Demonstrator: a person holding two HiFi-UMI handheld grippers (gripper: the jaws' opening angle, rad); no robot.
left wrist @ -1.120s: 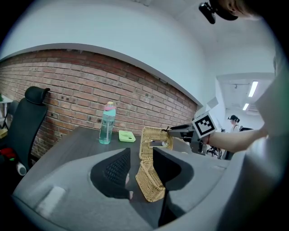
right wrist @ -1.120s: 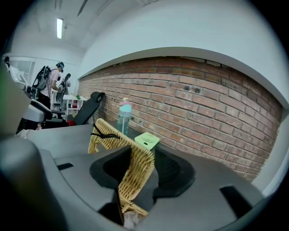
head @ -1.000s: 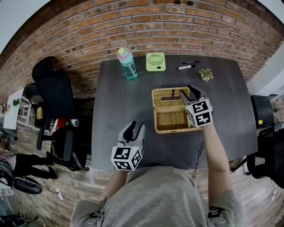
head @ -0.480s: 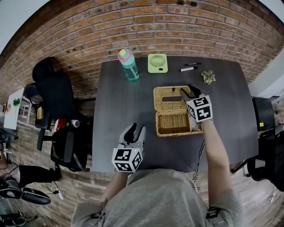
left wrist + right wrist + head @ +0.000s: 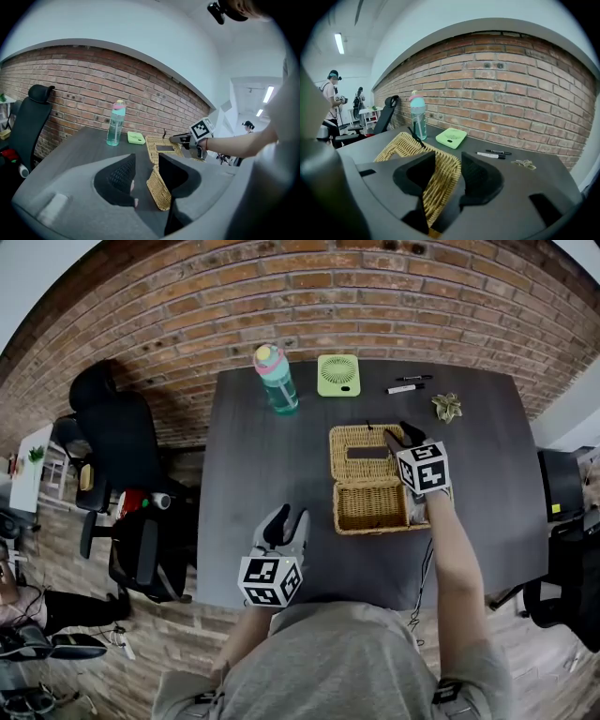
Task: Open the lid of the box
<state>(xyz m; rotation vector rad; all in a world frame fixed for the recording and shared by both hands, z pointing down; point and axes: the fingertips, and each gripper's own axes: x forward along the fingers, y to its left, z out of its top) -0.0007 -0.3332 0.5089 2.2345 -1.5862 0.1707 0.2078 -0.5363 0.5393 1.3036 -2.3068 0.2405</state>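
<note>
Brick wall [image 5: 281, 296] behind, dark counter [image 5: 262, 474] in front. R claw [image 5: 397, 432] is clamping the wicker lid [image 5: 347, 465] by its right edge, rim filling the gap btw the jaws. Lid is lying folded back beyond the box [image 5: 370, 507], which is sitting open at mid-counter. L claw [image 5: 284, 518] is hovering by the near edge, jaws apart w/ nothing btw them. Bottle [image 5: 277, 379], green fan [image 5: 338, 374] & pens [image 5: 405, 387] are sitting along the far side.
</note>
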